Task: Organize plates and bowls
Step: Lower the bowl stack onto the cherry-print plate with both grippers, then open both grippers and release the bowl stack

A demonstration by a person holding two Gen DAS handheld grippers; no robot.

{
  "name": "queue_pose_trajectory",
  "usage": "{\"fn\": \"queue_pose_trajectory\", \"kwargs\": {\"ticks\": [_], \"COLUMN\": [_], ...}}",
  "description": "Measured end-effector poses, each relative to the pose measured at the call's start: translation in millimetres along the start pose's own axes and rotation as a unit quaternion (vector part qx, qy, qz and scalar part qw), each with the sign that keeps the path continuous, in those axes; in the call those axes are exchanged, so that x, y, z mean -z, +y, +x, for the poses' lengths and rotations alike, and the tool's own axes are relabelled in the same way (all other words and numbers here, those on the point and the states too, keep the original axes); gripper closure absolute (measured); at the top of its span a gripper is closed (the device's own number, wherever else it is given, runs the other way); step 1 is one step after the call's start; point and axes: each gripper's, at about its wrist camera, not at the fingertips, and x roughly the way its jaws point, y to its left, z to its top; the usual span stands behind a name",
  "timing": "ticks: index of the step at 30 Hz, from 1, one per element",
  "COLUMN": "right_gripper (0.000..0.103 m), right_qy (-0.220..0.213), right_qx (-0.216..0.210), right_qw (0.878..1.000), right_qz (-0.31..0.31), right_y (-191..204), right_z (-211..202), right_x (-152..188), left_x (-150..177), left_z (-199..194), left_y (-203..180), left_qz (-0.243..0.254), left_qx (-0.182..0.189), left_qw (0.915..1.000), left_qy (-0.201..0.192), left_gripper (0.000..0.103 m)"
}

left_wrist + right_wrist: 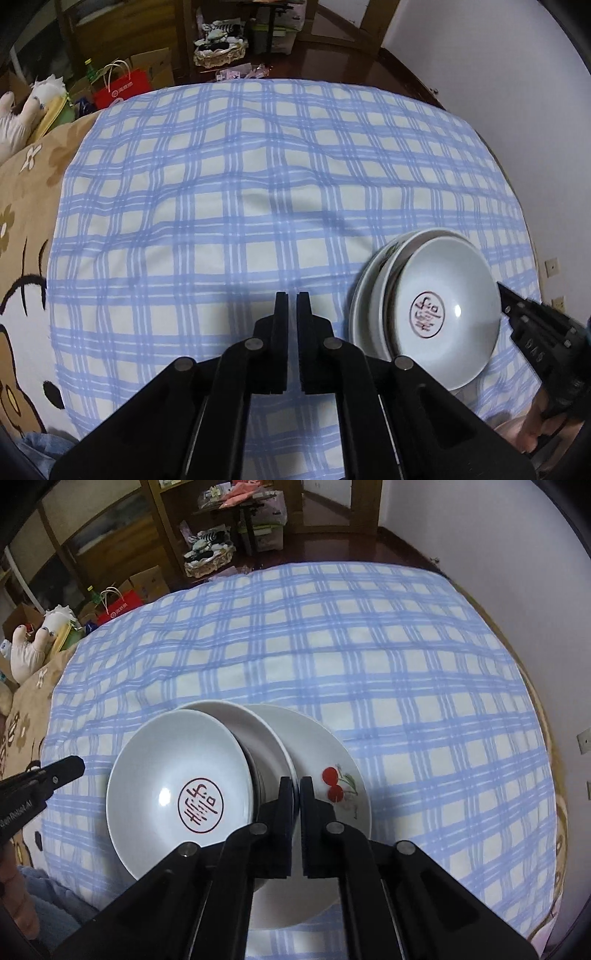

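Left tool (292, 295): clenched, nothing between pads, lower centre of left wrist view, above blue-and-white checked cloth (229, 192).

Right tool (297, 781): clenched on rim of white ceramic bowl with red circular seal (177, 794), tilted, lower left of right wrist view, leaning into plain white bowl (251, 731) on white cherry-print plate (332, 760).

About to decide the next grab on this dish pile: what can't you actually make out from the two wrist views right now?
- Dishes under the stamped bowl: count unclear, right wrist view, stacked rims overlap.
- Cherry plate: near part hidden by the right gripper.
- Whether the right gripper pinches a rim: its own fingers cover the contact.
- Left gripper: shut over bare checked cloth; the right side of the pile is hidden by the stamped bowl.
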Motion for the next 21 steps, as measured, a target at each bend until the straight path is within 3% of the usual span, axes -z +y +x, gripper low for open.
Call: {"fn": "queue_pose_trajectory", "kwargs": {"ticks": [11,14,18,21], "right_gripper": [0.097,0.097,0.097,0.097], "right_qy": [-0.008,-0.037,-0.066,-0.09], "right_qx": [-0.06,-0.076,-0.081,-0.072], "right_qw": [0.997,0.995,0.993,0.993], "right_qz": [0.05,0.058,0.05,0.034], "right_y": [-19.0,-23.2,-19.9,-15.6], "right_z": [-8.8,-24.5,-50.8,-71.2], "right_x": [18.3,21.8,18.9,18.1], "left_x": [14.9,17.5,21.6,25.5], "left_z": [-20.6,-33.4,-45.4,-59.7], "left_y": [-4.0,0.2,2.5,2.1], "left_qz": [0.035,0.033,0.03,0.033], "left_qx": [-0.037,-0.037,-0.031,-0.033], "left_qw": [0.9981,0.9972,0.9966,0.9946], "left_qy": [-0.036,-0.056,-0.07,-0.093], "left_gripper": [0.08,0.06,0.053,0.041]}}
